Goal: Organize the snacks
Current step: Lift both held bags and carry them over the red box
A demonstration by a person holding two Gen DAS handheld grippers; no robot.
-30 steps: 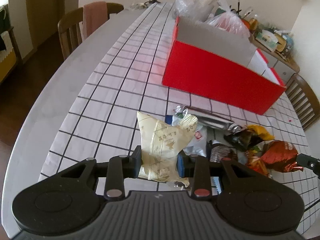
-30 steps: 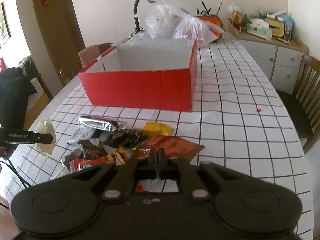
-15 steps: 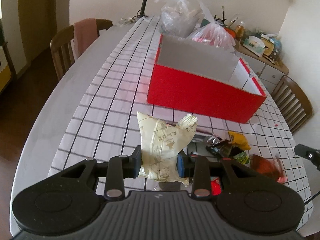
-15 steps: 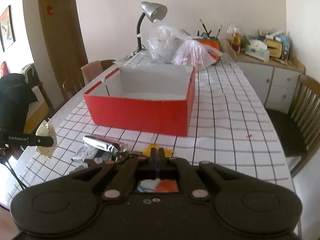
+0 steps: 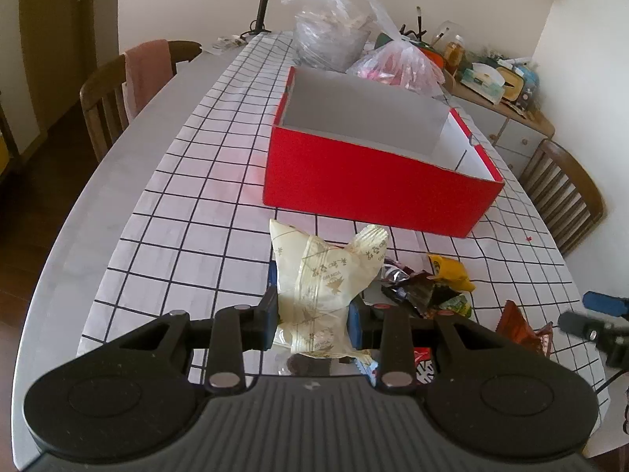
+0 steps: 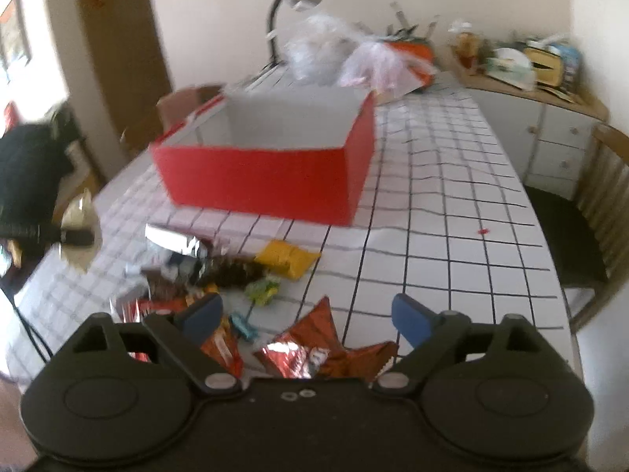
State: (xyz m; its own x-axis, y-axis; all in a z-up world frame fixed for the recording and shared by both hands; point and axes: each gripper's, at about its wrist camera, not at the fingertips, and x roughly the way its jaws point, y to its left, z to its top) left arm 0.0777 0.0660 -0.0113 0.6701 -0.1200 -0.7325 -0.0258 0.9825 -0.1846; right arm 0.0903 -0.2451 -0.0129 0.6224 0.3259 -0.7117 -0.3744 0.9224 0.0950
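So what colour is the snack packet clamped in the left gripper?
Cream packet with a faint gold print, clearest in the left wrist view.

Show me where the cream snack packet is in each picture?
Left wrist view: the crinkly cream plastic snack packet is low in the middle, clamped in the left gripper.
Right wrist view: it is at the far left edge, blurred.
Shared landmark: the red cardboard box stands behind it.

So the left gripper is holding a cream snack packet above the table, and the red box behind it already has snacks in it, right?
Not quite. The left gripper does hold the cream packet, but the red box shows only bare pale inside walls in the left wrist view, with no snacks visible.
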